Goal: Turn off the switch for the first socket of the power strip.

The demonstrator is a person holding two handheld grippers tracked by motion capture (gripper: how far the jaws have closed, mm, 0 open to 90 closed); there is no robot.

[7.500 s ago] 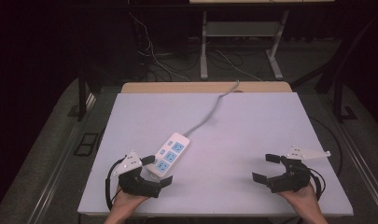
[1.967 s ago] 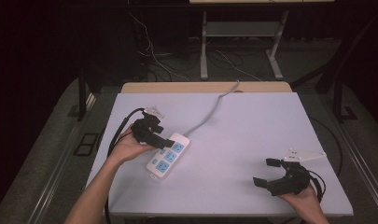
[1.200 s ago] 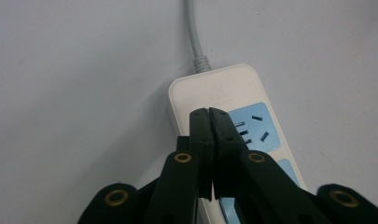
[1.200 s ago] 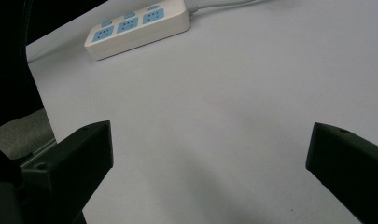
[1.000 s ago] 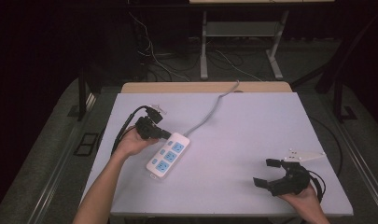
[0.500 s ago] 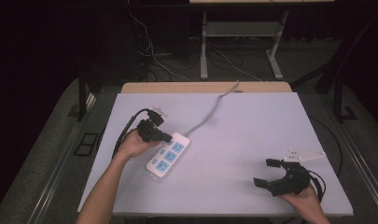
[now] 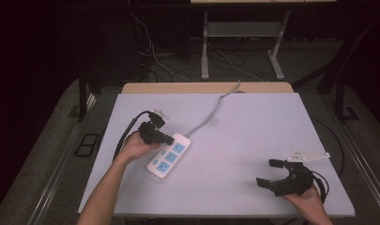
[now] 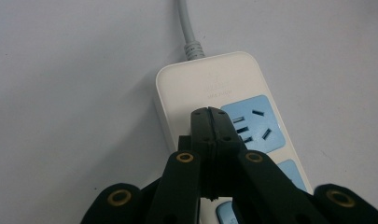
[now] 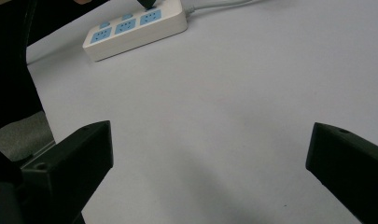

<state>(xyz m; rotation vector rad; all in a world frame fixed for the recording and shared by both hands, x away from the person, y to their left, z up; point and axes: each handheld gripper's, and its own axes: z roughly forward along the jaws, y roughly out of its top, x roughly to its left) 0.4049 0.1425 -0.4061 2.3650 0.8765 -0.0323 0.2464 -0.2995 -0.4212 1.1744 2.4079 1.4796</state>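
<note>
While the left gripper (image 8: 209, 112) stands with its jaws pressed together, nothing between them, their joined tip sits over the cable end of the power strip (image 7: 169, 155), at the inner edge of the first blue socket panel (image 8: 253, 124). Contact with the casing looks likely but cannot be confirmed. The right gripper (image 7: 267, 173) rests near the front right corner of the table (image 7: 253, 117), jaws spread wide with nothing between them, well apart from the strip.

Progress, as judged: the work appears to be a nudge or press on the strip with the closed tip. The approach is made; whatever shift or press is meant seems barely begun, and the right gripper has no part in it yet.

Position and orientation: the strip lies flat on the left half of the table, sockets facing up. Its long axis runs on a diagonal in the high view, from the near left to the far right. The cable end points away from the person, and the grey cable (image 7: 211, 115) runs on toward the far edge of the table and over it.
</note>
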